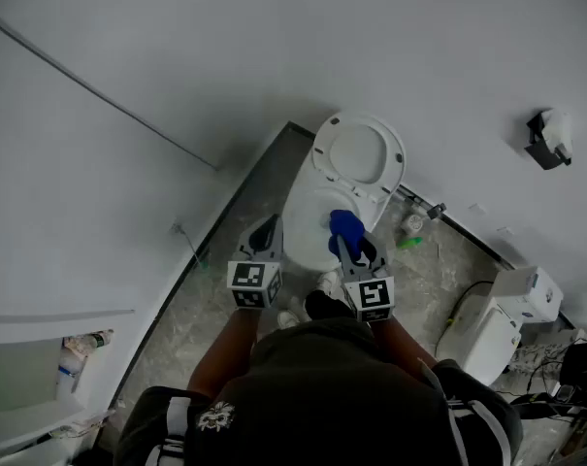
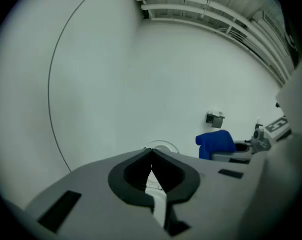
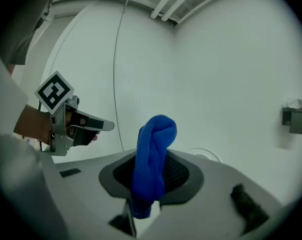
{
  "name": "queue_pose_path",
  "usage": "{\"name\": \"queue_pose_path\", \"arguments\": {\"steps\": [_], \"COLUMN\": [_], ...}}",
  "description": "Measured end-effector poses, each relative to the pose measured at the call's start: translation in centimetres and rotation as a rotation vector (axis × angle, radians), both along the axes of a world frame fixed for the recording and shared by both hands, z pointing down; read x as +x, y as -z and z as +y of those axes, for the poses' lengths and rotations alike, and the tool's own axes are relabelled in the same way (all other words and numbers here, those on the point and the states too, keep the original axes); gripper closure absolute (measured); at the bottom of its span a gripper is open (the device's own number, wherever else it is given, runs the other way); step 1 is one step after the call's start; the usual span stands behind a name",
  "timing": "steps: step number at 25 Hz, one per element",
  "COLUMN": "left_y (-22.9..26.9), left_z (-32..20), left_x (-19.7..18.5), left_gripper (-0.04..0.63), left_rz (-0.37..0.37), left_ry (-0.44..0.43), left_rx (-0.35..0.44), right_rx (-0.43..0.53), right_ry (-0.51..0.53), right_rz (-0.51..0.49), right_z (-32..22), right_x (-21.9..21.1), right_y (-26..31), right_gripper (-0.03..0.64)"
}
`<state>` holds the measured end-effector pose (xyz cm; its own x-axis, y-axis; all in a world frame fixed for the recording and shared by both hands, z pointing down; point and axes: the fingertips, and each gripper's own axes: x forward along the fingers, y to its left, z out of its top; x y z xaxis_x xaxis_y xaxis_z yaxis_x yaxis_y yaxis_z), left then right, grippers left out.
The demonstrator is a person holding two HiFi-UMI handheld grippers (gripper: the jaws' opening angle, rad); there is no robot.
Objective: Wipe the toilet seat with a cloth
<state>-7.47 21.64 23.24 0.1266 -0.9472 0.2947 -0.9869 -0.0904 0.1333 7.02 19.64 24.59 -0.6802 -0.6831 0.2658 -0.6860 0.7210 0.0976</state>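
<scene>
A white toilet (image 1: 308,223) stands against the wall with its lid (image 1: 359,153) raised. My right gripper (image 1: 359,250) hovers over the bowl's near side, shut on a bunched blue cloth (image 1: 345,227). In the right gripper view the cloth (image 3: 155,134) sticks up out of the right gripper (image 3: 151,159) and hides its tips. My left gripper (image 1: 266,237) is beside the toilet's left side, shut with nothing in it. In the left gripper view, the left gripper (image 2: 151,153) has its tips meeting, and the cloth (image 2: 215,144) shows to the right.
A paper holder (image 1: 550,139) hangs on the wall at right. A white unit (image 1: 497,323) with cables stands on the floor at right. A small can (image 1: 412,224) and a green item (image 1: 409,243) lie by the toilet base. A shelf with a bottle (image 1: 75,352) sits lower left.
</scene>
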Motion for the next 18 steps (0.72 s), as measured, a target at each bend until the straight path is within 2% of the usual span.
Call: {"name": "queue_pose_path", "arguments": {"steps": [3,7,10,12,18], "left_y": [0.3,0.3,-0.8,-1.3,-1.8], "left_z": [-3.1,-6.9,-9.6,-11.0,-14.0], "left_x": [0.7,1.8,2.6,2.9,3.8], "left_gripper": [0.586,0.586,0.586,0.586,0.586], "left_rz": [0.005,-0.029,-0.049,-0.067,-0.068], "left_ry": [-0.009,-0.031,-0.048,-0.062,-0.111], "left_rx": [-0.001,0.002,-0.023,-0.04,-0.066], "right_rx": [-0.019,-0.023,-0.056,-0.072,-0.101], "right_ry": [-0.004,-0.027,-0.054,-0.068,-0.11], "right_rz": [-0.016,-0.002,-0.036,-0.066,-0.059], "right_z": [-3.2,-7.9,-10.8,-12.5,-16.2], "right_x": [0.4,1.2,1.3,1.2,2.1], "right_y": [-0.1,-1.1,-1.9,-2.4,-4.2], "right_gripper": [0.522,0.522,0.522,0.522,0.522]}}
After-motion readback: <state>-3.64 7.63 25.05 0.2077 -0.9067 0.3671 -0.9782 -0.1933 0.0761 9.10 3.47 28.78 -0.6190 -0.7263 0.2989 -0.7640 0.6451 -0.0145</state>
